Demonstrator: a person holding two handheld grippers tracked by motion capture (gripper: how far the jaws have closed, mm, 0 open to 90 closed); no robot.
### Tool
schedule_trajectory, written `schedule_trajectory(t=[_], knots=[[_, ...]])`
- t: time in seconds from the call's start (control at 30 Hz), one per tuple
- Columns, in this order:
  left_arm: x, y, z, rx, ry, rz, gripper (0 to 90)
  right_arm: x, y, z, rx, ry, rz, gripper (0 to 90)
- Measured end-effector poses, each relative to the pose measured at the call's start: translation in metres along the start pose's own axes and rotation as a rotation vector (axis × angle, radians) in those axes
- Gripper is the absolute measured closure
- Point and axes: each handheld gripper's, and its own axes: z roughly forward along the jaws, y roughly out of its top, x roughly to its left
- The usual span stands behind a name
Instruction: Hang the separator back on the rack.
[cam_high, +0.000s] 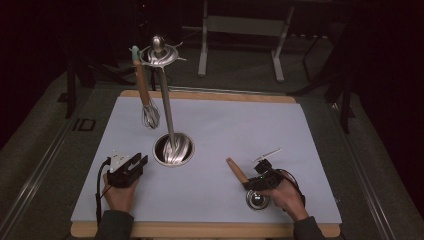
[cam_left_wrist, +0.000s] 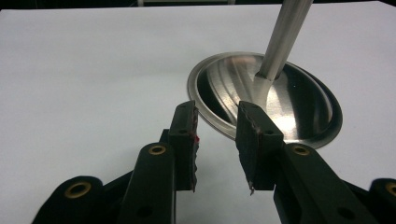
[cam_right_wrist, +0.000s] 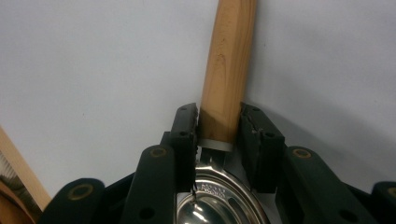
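So in the high view the right hand-held gripper (cam_high: 256, 181) sits in the lower right of the frame, down over a wooden-handled ladle (cam_high: 239, 173) lying flat on the pale sheet covering the desk (cam_high: 240, 125). The wooden handle runs up and to the left from the jaws, and the shiny steel bowl of it pokes out right below the gripper, next to the person's right hand (cam_high: 287, 197). In the right gripper view the handle (cam_right_wrist: 229, 70) comes up the middle of the frame between the two black jaws, right where the wood meets the metal collar. The left pad looks pressed on it, the right one is just beside it with maybe a sliver of a gap, so I can't really tell if it's properly clamped or just bracketing it. The left hand-held gripper (cam_high: 131, 167) is in the lower left of the high view, resting low over the desk with its jaws about half apart and nothing between them. In the left gripper view the jaws point at the round steel base (cam_left_wrist: 299, 107) of the utensil stand, close to its rim but not touching. That stand's pole (cam_high: 166, 105) rises from the middle of the frame up to a ring at the top, and a whisk (cam_high: 145, 95) with a wooden handle hangs off it on the left side.
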Motion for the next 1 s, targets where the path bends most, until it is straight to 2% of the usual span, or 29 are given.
schedule_trajectory(t=[0.13, 0.2, 0.23, 0.33, 0.4, 0.57, 0.63, 0.87, 1.0], knots=[[0.0, 0.0, 0.0, 0.0, 0.0, 0.0, 69.0, 0.007, 0.005, 0.002, 0.028, -0.046, -0.006, 69.1], [0.0, 0.0, 0.0, 0.0, 0.0, 0.0, 69.0, 0.007, 0.006, 0.002, 0.035, -0.051, -0.007, 69.4], [0.0, 0.0, 0.0, 0.0, 0.0, 0.0, 69.0, 0.007, 0.007, 0.002, 0.035, -0.049, 0.013, 70.2], [0.0, 0.0, 0.0, 0.0, -0.001, -0.002, 68.9, 0.005, 0.01, 0.003, 0.037, -0.023, 0.03, 70.9], [0.0, 0.0, 0.0, 0.0, -0.002, -0.002, 68.9, 0.005, 0.012, 0.003, 0.033, -0.03, 0.03, 71.0], [0.0, 0.0, 0.0, 0.0, -0.001, -0.002, 68.9, 0.005, 0.015, 0.002, 0.003, -0.032, 0.04, 71.1], [0.0, 0.0, 0.0, 0.0, -0.002, -0.002, 69.0, 0.005, 0.015, -0.001, -0.024, -0.027, 0.02, 71.1], [0.0, 0.0, 0.0, 0.001, 0.0, -0.002, 69.0, 0.003, 0.017, -0.006, -0.085, -0.042, 0.017, 71.0], [0.0, 0.0, 0.0, 0.0, 0.0, -0.002, 69.0, 0.003, 0.018, -0.009, -0.1, -0.045, 0.013, 71.1]])
